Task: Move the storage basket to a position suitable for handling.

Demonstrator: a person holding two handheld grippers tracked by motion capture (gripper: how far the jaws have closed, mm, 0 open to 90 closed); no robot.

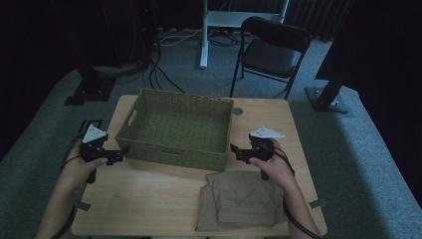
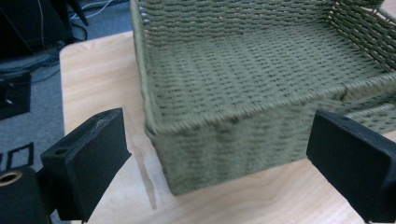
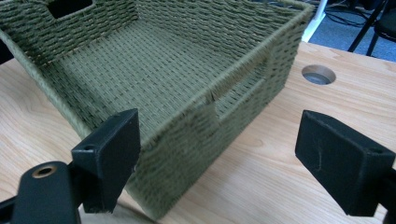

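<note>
The woven green basket (image 1: 178, 128) sat toward the far side of the wooden table (image 1: 149, 199), empty, with a cut-out handle in its left wall. The left gripper (image 1: 115, 157) hung at the basket's near left corner and the right gripper (image 1: 236, 151) at its near right corner, each with jaws spread wide and holding nothing. Just in front of the basket's right end lay a folded tan cloth (image 1: 241, 201). To my eye the basket looked light and fairly stiff, its weave rough enough not to slip; the rim or the handle slot seemed the sensible grip. The cloth would be limp, best pinched at a folded edge.
</note>
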